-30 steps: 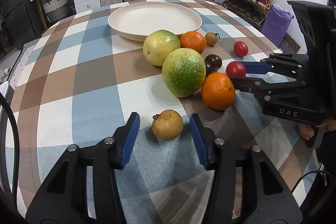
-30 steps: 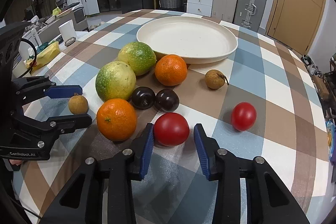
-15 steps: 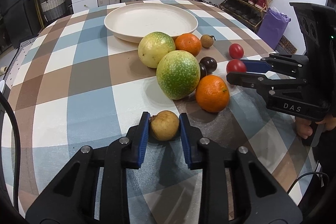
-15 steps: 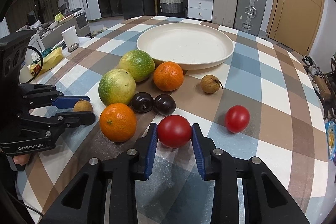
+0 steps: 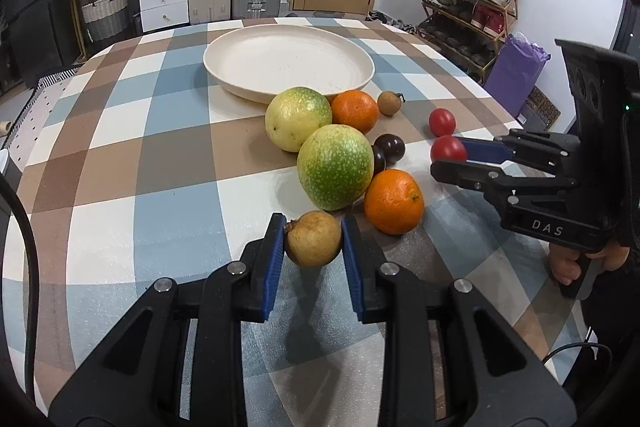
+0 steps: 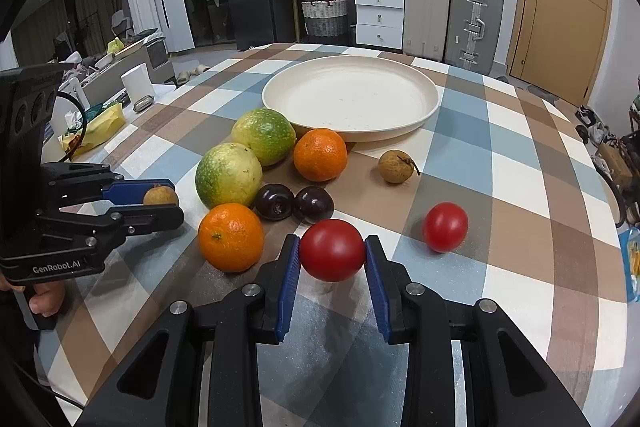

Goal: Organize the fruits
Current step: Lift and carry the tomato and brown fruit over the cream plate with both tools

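My left gripper point(image 5: 313, 239) is shut on a small tan longan point(image 5: 314, 238) and holds it just above the checked tablecloth. My right gripper point(image 6: 332, 254) is shut on a red tomato point(image 6: 332, 249), lifted slightly. Each gripper shows in the other's view, the right gripper point(image 5: 450, 159) at the right and the left gripper point(image 6: 164, 201) at the left. An empty cream plate point(image 6: 416, 83) sits at the table's far middle. On the cloth lie two green-yellow fruits point(image 6: 228, 174), two oranges point(image 6: 231, 237), two dark plums point(image 6: 314, 203), another longan point(image 6: 394, 166) and a second tomato point(image 6: 445, 227).
The fruit cluster lies between the grippers and the plate point(image 5: 224, 55). Off the table's left edge is a low surface with a white roll point(image 6: 137, 87) and a yellow packet point(image 6: 96, 125). Suitcases, drawers and a shoe rack point(image 5: 468, 15) stand beyond the table.
Both grippers closed from open, the left on the longan and the right on the tomato. Both have since risen a little with their fruit.
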`<state>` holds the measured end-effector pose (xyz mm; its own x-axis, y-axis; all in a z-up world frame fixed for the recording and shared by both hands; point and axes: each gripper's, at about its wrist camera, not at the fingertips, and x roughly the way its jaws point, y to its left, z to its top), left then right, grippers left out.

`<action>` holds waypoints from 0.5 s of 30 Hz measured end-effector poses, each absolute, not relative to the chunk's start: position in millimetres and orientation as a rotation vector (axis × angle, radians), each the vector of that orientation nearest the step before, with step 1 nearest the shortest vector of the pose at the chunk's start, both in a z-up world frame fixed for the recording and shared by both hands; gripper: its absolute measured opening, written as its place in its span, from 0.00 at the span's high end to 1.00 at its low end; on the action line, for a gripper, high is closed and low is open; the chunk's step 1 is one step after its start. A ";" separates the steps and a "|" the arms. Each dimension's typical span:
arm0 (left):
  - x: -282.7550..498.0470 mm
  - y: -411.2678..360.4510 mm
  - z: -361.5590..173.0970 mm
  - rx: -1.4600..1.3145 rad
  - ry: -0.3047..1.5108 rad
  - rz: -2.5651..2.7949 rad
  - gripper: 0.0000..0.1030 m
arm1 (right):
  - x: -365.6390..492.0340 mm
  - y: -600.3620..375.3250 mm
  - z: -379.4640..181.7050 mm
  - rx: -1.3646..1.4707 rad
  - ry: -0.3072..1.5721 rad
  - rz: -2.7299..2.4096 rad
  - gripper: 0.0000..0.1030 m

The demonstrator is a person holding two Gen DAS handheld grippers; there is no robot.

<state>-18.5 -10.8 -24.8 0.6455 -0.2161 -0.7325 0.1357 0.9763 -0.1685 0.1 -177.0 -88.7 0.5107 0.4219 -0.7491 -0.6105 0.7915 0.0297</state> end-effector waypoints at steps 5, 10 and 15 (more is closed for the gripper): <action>-19.1 -10.4 -22.6 -0.113 0.837 -0.193 0.76 | 1.1 -180.1 -88.0 -0.243 0.816 0.630 0.68; -18.6 -12.4 -21.0 -0.109 0.826 -0.179 0.76 | 3.1 -183.9 -84.6 -0.219 0.797 0.635 0.68; -18.0 -10.8 -9.6 -0.116 0.789 -0.165 0.76 | 7.3 -185.1 -80.8 -0.212 0.785 0.646 0.68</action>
<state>-18.0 -10.8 -9.6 0.6923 -0.1910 -0.6959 0.1044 0.9807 -0.1653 7.3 -185.1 -80.8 0.5280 0.4599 -0.7139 -0.6119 0.7890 0.0557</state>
